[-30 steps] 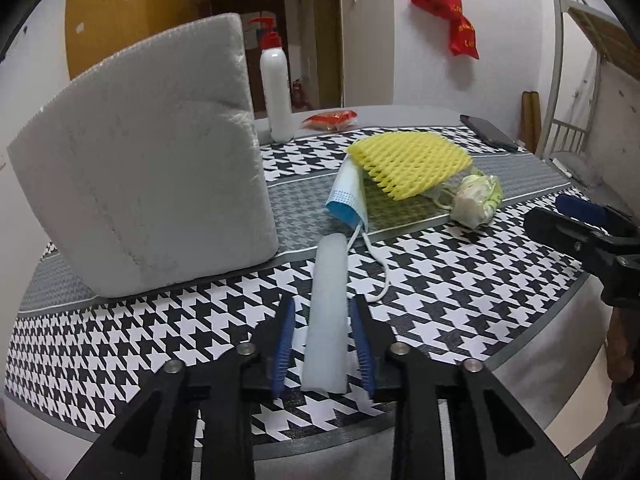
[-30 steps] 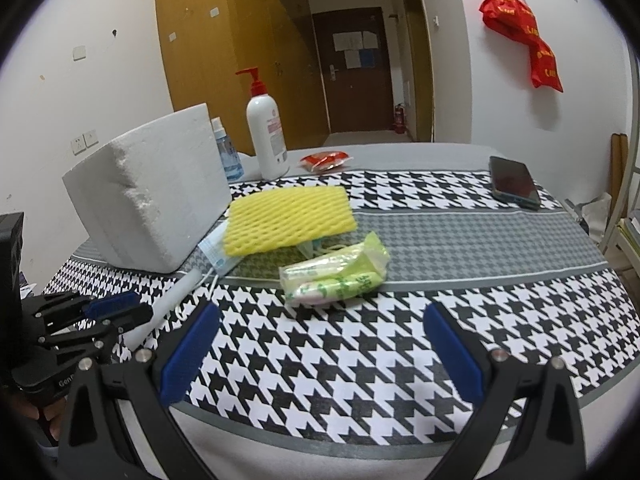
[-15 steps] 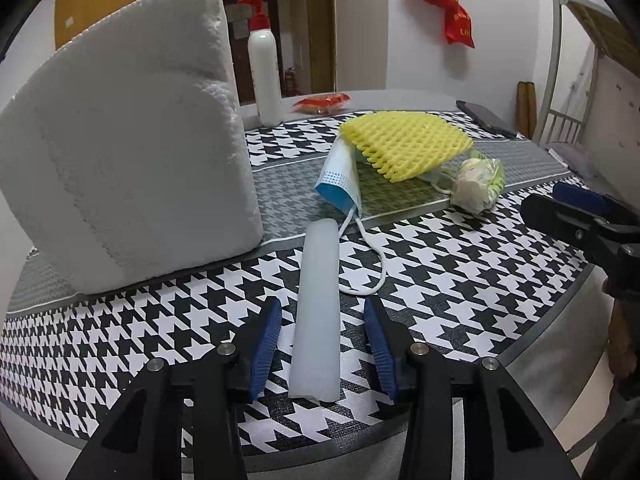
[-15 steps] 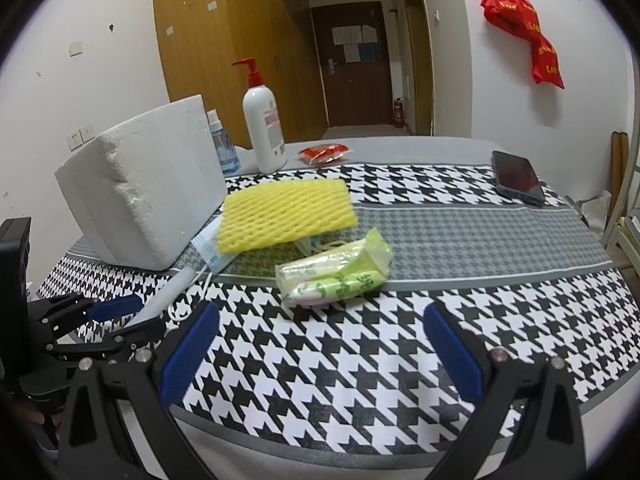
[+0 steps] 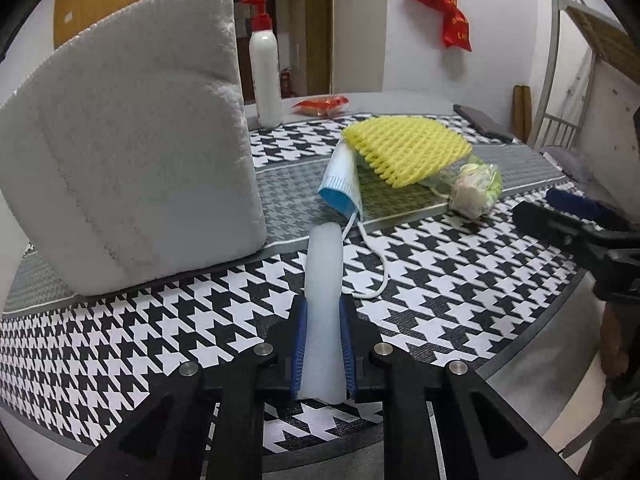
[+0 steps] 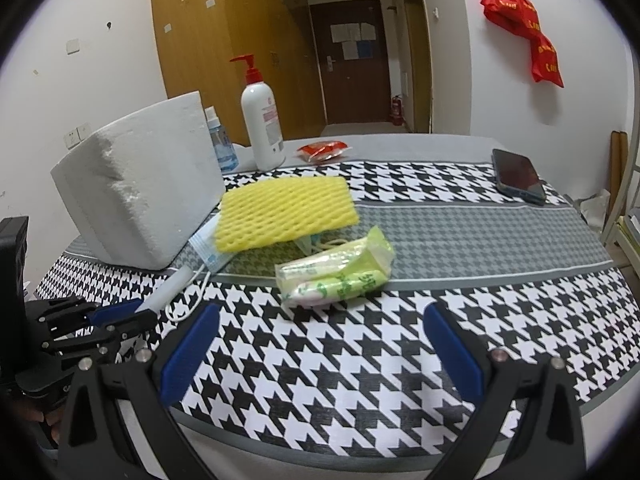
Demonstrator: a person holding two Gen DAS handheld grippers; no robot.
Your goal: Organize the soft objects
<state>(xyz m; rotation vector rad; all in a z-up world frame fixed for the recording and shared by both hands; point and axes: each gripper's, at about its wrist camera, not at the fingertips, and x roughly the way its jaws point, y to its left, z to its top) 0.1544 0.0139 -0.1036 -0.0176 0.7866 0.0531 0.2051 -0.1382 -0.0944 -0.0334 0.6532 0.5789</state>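
- The left gripper [image 5: 323, 350] is closing its blue pads onto the near end of a pale foam strip [image 5: 325, 280]; the pads are already touching both its sides, so the grip looks nearly made.
- The strip is lying lengthwise on the houndstooth counter [image 5: 440, 292], its far end reaching toward the face mask [image 5: 340, 178].
- The right gripper [image 6: 320, 352] is standing wide apart and holding nothing, hovering over bare counter near the tissue pack [image 6: 336, 272].
- Nothing is looking sorted yet: the yellow foam net [image 6: 284, 212] is resting partly on the mask, with the tissue pack just beside them and the big white foam block [image 5: 128, 132] standing to the left.
- Judging from this, the task is only beginning; the strip is the first item being taken, and the mask, net and tissue pack are still waiting.
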